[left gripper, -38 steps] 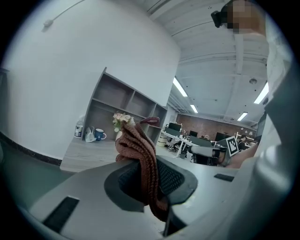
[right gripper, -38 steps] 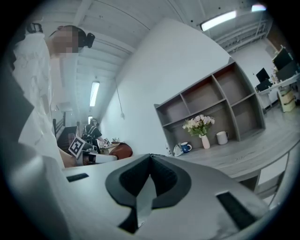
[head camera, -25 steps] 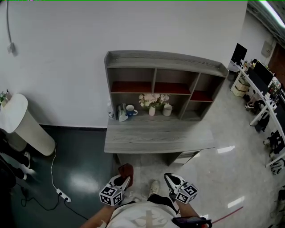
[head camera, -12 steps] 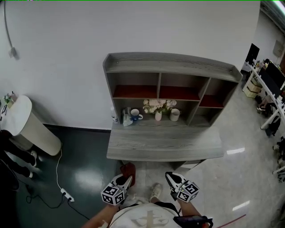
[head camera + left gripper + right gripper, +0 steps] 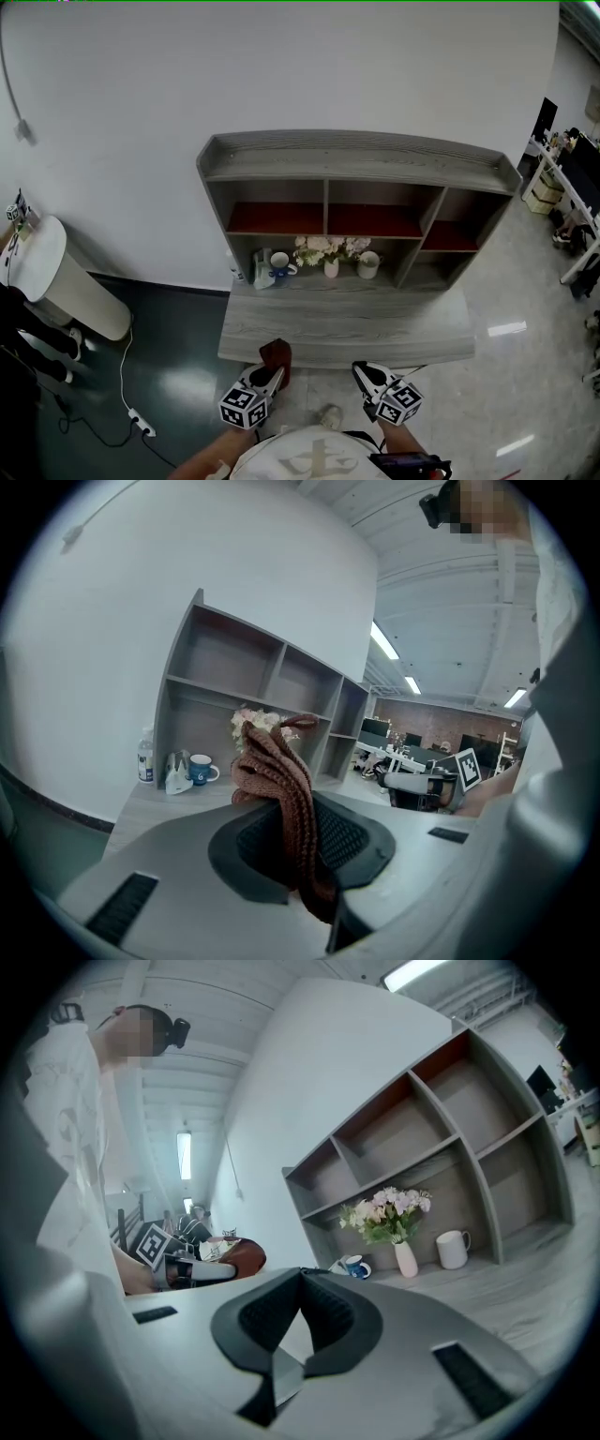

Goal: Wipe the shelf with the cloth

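A grey wooden shelf unit with open compartments stands on a grey desk against the white wall. My left gripper is at the desk's front edge, shut on a brown knitted cloth. In the left gripper view the cloth bunches up between the jaws and hides their tips, with the shelf unit beyond it. My right gripper is also at the front edge, shut with nothing in it. The right gripper view shows its jaws meeting below the shelf unit.
On the desk under the shelf stand a small bottle, a blue mug, a vase of pale flowers and a white mug. A white rounded bin and a power strip are at left. Office desks lie far right.
The shelf and desk have come nearer in the head view. Both grippers now reach the desk's front edge, the cloth still in the left one.
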`<state>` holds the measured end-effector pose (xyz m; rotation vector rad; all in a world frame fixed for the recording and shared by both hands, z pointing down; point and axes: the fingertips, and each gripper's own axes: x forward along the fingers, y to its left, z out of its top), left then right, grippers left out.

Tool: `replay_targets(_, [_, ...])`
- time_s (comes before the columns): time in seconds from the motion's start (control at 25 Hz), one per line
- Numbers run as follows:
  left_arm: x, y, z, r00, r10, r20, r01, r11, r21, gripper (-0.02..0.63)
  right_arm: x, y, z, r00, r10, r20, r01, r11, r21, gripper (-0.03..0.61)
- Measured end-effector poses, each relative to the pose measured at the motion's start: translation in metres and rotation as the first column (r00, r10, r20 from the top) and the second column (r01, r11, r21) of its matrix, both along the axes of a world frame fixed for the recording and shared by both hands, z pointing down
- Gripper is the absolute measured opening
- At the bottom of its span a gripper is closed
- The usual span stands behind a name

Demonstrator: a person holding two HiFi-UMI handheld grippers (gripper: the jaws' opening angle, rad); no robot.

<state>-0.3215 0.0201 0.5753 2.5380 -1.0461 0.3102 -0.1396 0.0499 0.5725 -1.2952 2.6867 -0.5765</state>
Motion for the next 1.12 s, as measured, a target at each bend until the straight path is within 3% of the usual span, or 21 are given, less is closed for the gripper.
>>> replay_targets(0.32, [0.024, -0.041, -0.012, 0.998, -0.059, 0.003, 0.059, 0.998, 0.023, 0.067, 0.028, -0.046, -0.005, 0.999, -0.029, 0.013, 0.029, 0.999, 0.013, 0.005])
replay_targets(0.64, [0.012, -0.059, -0.007, 0.992, -0.122, -0.022, 0.121, 0.992, -0.021, 0.067, 0.037, -0.081, -0.005, 0.999, -0.035, 0.022, 0.035, 0.999, 0.007, 0.005])
replay_targets(1.12, [-0.002, -0.131, -0.011, 0.988, -0.148, -0.033, 0.148, 0.989, -0.014, 0.067, 0.024, -0.142, -0.009, 0.999, -0.041, -0.008, 0.041, 0.999, 0.004, 0.005])
